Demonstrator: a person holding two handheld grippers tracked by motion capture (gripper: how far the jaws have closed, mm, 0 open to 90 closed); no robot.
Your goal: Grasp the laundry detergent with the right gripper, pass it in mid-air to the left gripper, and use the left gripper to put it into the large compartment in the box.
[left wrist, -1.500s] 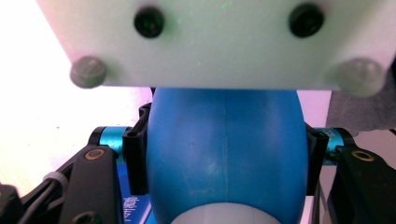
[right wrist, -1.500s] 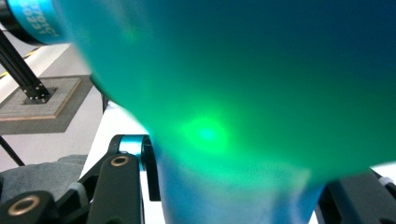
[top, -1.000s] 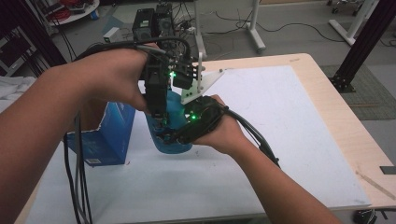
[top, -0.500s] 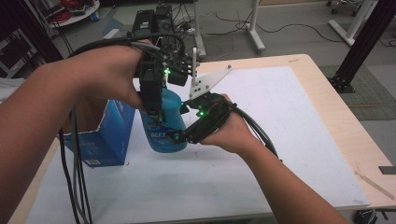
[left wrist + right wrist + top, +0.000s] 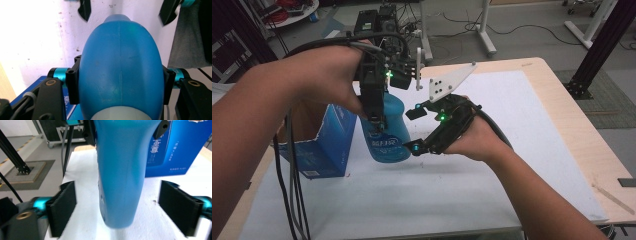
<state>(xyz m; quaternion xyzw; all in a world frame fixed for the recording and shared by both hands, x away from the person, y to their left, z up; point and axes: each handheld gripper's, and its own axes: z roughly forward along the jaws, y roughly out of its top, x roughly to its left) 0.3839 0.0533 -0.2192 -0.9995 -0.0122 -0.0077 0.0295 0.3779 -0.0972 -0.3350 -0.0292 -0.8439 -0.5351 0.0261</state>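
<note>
Blue plastic bottle (image 5: 385,131), lifted clear of the white-covered desk (image 5: 522,150) and carried alone by the left claw (image 5: 376,120), which is pinched across its upper body from above; in the left gripper view the bottle (image 5: 120,72) bulges between the two pads (image 5: 72,85). The right claw (image 5: 412,131) has just been opening, and in the right gripper view its pads (image 5: 62,207) stand spread on either side of the bottle (image 5: 120,175), touching neither flank. Risk, as judged: the smooth rounded wall offers the single remaining grip little purchase, so the bottle may swing, twist or slide out and drop. A further hazard is the open blue carton (image 5: 319,145) just beside it, which a swinging bottle or the withdrawing right claw could knock over.
</note>
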